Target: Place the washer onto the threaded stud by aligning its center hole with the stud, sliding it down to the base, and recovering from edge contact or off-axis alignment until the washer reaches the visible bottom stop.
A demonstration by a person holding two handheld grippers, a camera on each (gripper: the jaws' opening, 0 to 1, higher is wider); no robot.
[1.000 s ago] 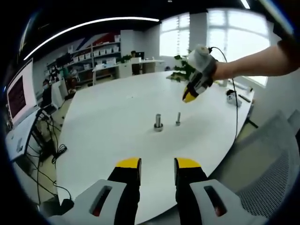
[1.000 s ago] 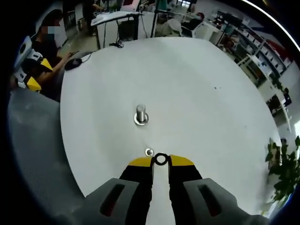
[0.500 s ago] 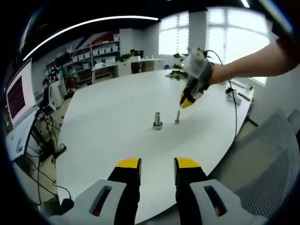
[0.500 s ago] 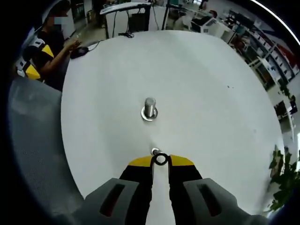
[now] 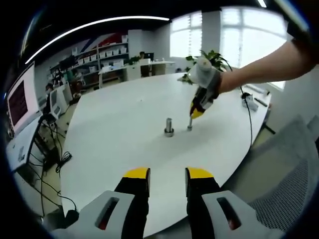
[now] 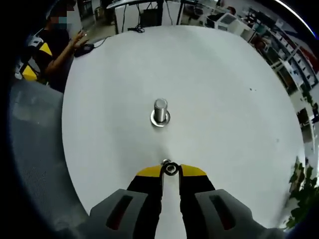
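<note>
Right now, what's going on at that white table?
The right gripper holds a small washer between its jaws, just over the thin threaded stud on the white table; it isn't down on it yet. A thicker metal post stands nearby. The left gripper hangs back, open and empty.

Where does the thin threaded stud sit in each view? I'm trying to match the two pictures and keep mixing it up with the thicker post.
Left gripper view: the thin stud stands right of centre on the white table, just under the right gripper.
Right gripper view: the thin stud is low centre, its top just beyond the washer held at the jaw tips.
Shared landmark: the thicker post beside it.
</note>
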